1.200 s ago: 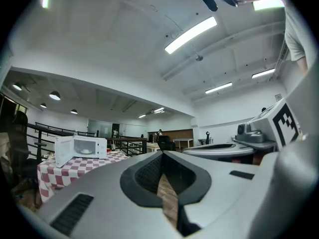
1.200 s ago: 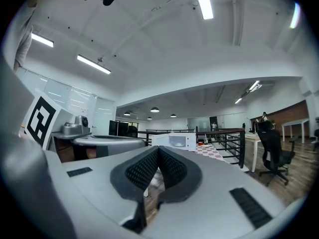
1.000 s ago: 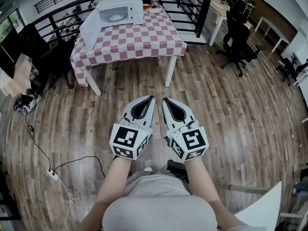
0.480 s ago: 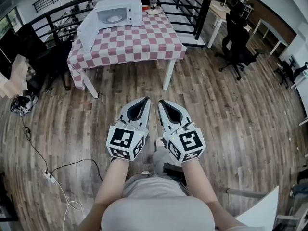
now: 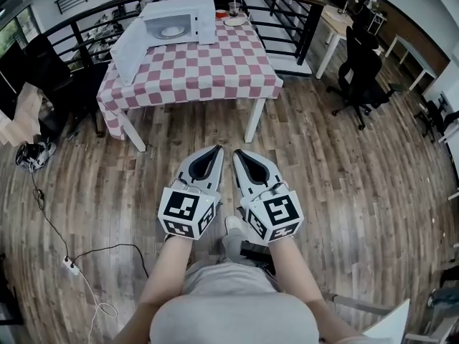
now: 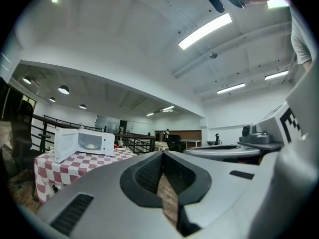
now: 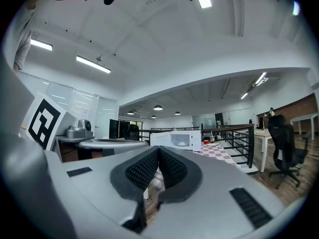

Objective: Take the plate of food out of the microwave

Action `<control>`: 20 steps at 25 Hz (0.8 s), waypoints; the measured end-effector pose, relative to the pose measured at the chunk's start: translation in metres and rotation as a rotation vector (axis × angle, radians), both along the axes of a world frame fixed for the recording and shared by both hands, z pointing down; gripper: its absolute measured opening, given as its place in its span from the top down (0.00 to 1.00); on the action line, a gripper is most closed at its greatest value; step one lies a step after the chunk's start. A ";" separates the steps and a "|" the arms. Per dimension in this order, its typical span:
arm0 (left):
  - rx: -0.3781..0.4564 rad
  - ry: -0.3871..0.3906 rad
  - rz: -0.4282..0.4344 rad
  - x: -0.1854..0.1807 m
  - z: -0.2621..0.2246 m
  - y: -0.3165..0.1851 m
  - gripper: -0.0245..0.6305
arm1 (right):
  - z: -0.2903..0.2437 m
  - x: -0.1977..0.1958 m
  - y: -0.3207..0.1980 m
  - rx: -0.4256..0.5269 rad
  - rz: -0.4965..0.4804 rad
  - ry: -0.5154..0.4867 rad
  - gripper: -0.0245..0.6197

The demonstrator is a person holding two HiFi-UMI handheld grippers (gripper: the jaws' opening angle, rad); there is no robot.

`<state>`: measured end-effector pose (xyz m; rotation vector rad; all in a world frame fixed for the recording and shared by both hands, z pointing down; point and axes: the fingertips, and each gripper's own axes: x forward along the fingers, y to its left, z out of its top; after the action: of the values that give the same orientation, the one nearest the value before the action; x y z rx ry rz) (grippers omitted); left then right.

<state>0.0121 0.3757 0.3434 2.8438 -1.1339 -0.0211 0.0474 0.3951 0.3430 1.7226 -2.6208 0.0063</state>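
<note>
Looking down from the head view, the left gripper and right gripper sit just beside each other, pointing level over the wooden floor. Both sets of tongs are closed right up, jaws pressed tip to tip with nothing between them (each gripper view just shows a sliver of floor past the pads). Well ahead of the tips there's a table in a red-and-white checked cloth, and the white microwave sits toward its far edge, ahead and a bit left of the left gripper. Its door hangs wide open, swung out to the left. The plate of food is inside the microwave, well apart from both grippers, and what's on it is too small to make out. A cup stands just right of the microwave. A black office chair is off to the right of the right gripper, and a power strip lies on the floor to the left of the left one.
</note>
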 end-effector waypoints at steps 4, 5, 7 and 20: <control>-0.006 -0.016 -0.007 0.014 0.001 -0.030 0.96 | 0.002 0.014 -0.031 -0.009 -0.009 -0.011 0.92; -0.004 -0.020 -0.009 0.018 0.000 -0.038 0.96 | 0.001 0.017 -0.039 -0.008 -0.013 -0.013 0.92; 0.000 -0.028 -0.015 0.025 -0.002 -0.054 0.96 | -0.002 0.023 -0.056 -0.004 -0.023 -0.015 0.92; -0.016 -0.026 -0.092 0.068 -0.005 -0.159 0.96 | -0.003 0.066 -0.157 -0.019 -0.117 -0.005 0.92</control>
<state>0.0801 0.2169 0.3387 2.7841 -1.2627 0.0196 0.1137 0.2381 0.3402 1.5633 -2.7109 0.0353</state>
